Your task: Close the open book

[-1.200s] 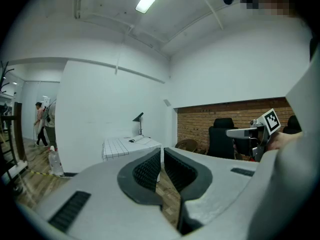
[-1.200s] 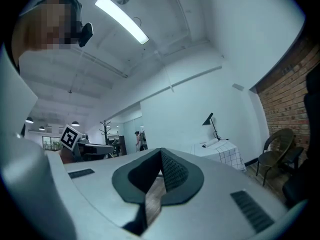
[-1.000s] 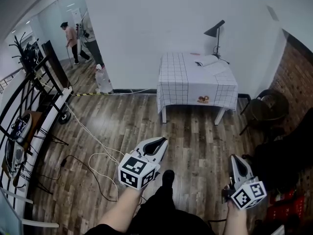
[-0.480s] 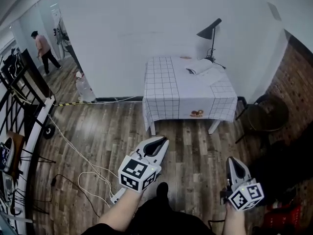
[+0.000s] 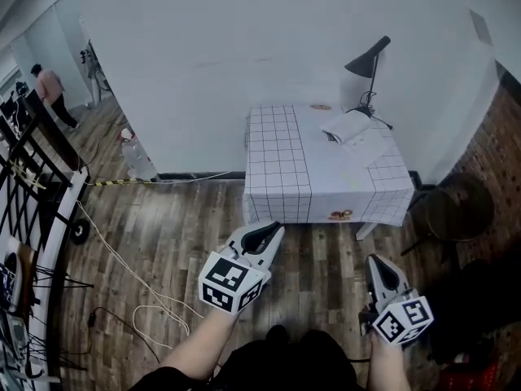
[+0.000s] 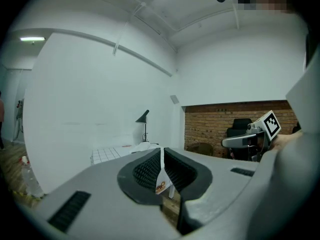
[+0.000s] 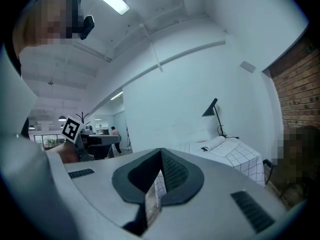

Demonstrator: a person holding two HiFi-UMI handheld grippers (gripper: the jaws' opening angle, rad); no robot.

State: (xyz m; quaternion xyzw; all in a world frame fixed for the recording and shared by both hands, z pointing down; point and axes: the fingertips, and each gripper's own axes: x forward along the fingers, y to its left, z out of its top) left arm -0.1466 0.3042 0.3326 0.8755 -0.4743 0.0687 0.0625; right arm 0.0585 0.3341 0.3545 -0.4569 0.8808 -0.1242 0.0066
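Head view: a square table (image 5: 303,149) stands against a plain white wall (image 5: 203,55), at about 1 o'clock from the person. It is draped in a white cloth (image 5: 326,204) printed with a thin dark grid. The open book (image 5: 356,127) lies flat on the tabletop near its 1 o'clock corner, with its pale pages spread. It is just beside the foot of a thin-stemmed black lamp (image 5: 367,59) with a cone shade. The floor (image 5: 179,218) is dark, streaky wood plank. A pale cable (image 5: 122,259) loops over it at 9 o'clock, near a black metal railing (image 5: 32,165). A round dark chair (image 5: 457,213) sits at 3 o'clock beside a brick wall (image 5: 506,137).

The left gripper (image 5: 266,233) has a smooth grey shell and ribbed black pads (image 6: 146,168). Its jaws are pressed together with nothing between them. The right gripper (image 5: 375,261) is the same, its pads (image 7: 172,171) meeting at the tip and holding nothing. Both hang over bare planks, well apart from the table and the book.

Open floor lies between the grippers and the cloth's hanging front edge at 12 o'clock. The chair stands near the table's right corner.
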